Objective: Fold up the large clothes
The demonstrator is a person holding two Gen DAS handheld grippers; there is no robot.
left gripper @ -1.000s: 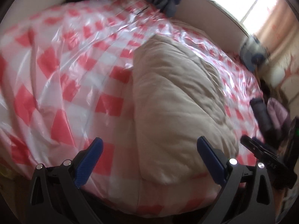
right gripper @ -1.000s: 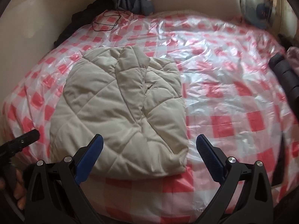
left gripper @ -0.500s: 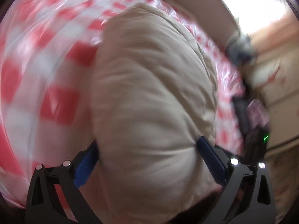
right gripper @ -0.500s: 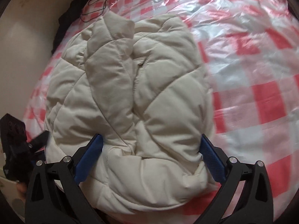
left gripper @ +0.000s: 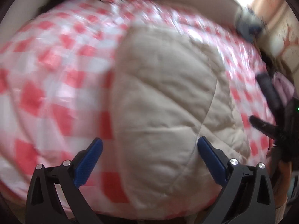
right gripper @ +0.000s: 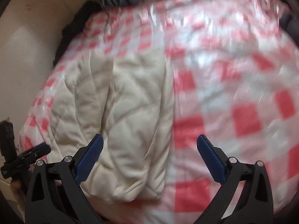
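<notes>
- Both your views are motion-blurred; the checked cover (left gripper: 56,78) smears into streaks, so its wrinkles are unreadable.
- Quilted jacket (left gripper: 164,100): your left view cuts its near hem behind the gripper frame.
- Your right view hides the jacket's (right gripper: 119,100) near-left corner behind the blue finger (right gripper: 89,155).
- Dark pile (right gripper: 74,28) by the wall: too blurred to identify.
- Blue-grey object (left gripper: 248,26) by the window: blurred, can't tell what it is.
</notes>
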